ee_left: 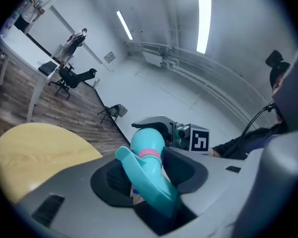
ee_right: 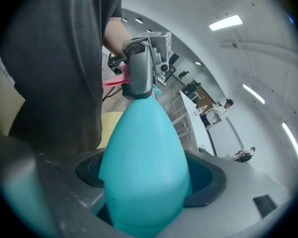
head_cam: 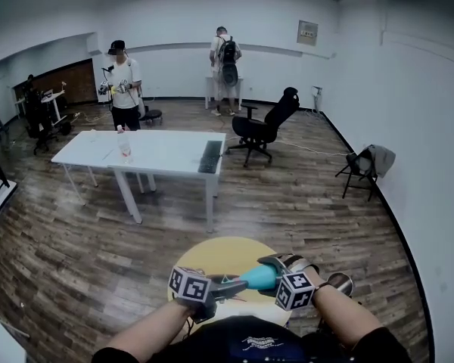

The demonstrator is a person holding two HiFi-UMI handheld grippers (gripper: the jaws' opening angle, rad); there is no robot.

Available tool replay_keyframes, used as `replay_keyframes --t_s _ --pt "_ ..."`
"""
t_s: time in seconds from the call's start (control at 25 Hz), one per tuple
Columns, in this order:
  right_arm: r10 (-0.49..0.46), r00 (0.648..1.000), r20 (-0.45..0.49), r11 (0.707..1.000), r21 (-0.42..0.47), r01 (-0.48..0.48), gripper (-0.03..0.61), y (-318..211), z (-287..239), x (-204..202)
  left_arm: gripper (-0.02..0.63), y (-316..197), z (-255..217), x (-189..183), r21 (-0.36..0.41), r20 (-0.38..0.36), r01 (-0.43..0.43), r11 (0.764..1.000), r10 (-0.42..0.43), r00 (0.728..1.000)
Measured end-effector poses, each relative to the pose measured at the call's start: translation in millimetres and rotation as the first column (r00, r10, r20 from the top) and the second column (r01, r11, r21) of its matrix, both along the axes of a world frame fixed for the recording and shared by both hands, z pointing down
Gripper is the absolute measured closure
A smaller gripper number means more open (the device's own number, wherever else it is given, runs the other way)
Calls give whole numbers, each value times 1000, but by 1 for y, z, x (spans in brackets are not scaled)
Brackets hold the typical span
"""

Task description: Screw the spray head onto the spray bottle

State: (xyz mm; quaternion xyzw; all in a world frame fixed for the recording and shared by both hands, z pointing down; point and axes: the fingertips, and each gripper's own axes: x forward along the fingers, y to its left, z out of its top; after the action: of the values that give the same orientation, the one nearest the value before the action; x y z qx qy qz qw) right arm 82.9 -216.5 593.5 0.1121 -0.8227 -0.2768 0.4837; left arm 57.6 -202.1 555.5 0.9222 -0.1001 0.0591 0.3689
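While right gripper (ee_right: 148,182) clamps spray bottle (ee_right: 143,143) — left gripper (ee_left: 152,174) pinches spray head (ee_left: 150,182).

I am keeping the left gripper (head_cam: 231,286) and right gripper (head_cam: 276,268) close together, with the round yellow table (head_cam: 212,254) lying just below them. Past it, open wooden floor (head_cam: 303,203) is stretching to the white table (head_cam: 159,153), while a black office chair (head_cam: 263,127) is standing farther off.
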Motion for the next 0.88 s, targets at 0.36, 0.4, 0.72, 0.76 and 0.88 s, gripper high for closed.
replay_keyframes --t_s 0.36,0.4,0.72,0.76,0.88 --pt "3 996 90 950 -312 25 165 18 37 -4 371 4 18 -6 -130 -51 -2 991 -5 999" --pt "19 993 118 945 -326 21 163 19 36 -5 360 3 14 -7 -155 -97 0 988 -15 995" --pt "369 913 175 892 -342 -295 160 0 50 124 256 -22 3 -104 -139 -244 236 962 -264 933" --pt "386 907 166 892 -319 -321 160 -3 47 135 256 -24 3 -114 -143 -252 248 958 -277 927" --pt "310 944 118 937 -206 -282 160 -8 25 116 258 -25 -3 -108 -122 -257 210 970 -235 937"
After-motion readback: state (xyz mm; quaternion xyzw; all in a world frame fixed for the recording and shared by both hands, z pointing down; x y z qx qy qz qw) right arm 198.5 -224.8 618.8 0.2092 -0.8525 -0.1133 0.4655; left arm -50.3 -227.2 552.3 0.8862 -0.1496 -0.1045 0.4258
